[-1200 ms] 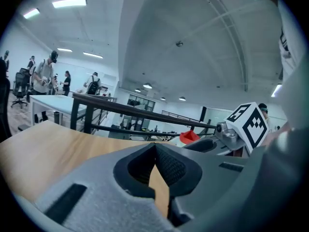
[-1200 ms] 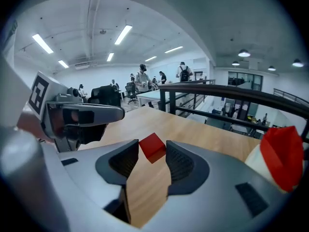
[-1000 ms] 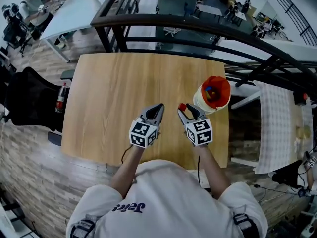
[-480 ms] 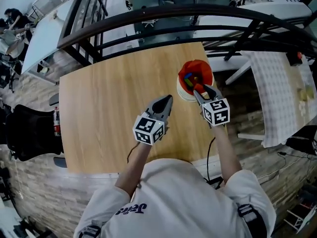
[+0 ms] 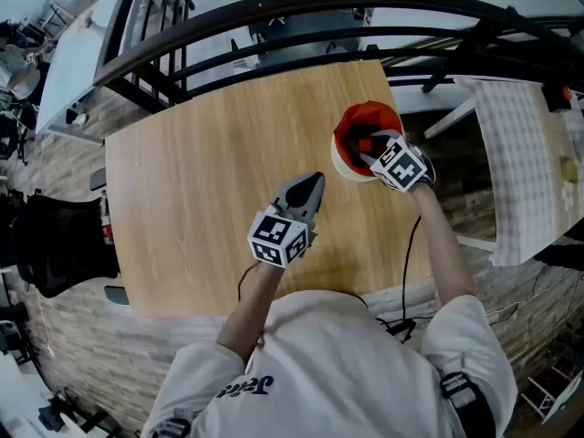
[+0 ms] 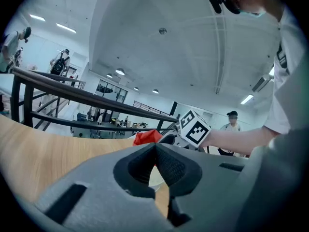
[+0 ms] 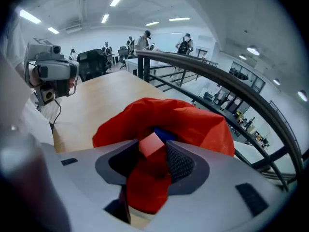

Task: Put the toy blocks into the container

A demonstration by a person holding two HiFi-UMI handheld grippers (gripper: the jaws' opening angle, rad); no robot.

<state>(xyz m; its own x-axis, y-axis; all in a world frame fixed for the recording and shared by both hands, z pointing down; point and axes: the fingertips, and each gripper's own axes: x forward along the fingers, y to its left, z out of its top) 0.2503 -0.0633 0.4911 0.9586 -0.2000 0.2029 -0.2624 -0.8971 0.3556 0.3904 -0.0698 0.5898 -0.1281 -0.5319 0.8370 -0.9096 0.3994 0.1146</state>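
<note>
A white bucket lined with a red bag (image 5: 352,122) stands near the right edge of the wooden table (image 5: 201,172). My right gripper (image 5: 367,150) hangs over the bucket's mouth, shut on a small red block (image 7: 150,146). In the right gripper view the red liner (image 7: 193,122) opens just below the jaws, and a blue block (image 7: 166,134) lies inside. My left gripper (image 5: 314,183) hovers over the table to the left of the bucket, shut and empty. From the left gripper view (image 6: 155,148), the red liner (image 6: 147,137) and the right gripper's marker cube (image 6: 194,128) show ahead.
A black railing (image 5: 274,12) runs beyond the table's far edge. A black chair (image 5: 55,245) stands to the left. A table with a checked cloth (image 5: 520,144) is to the right. The bucket sits close to the table's right edge.
My right gripper has carried the red block from in front of the bucket to over its mouth. The left gripper has stayed roughly where it was.
</note>
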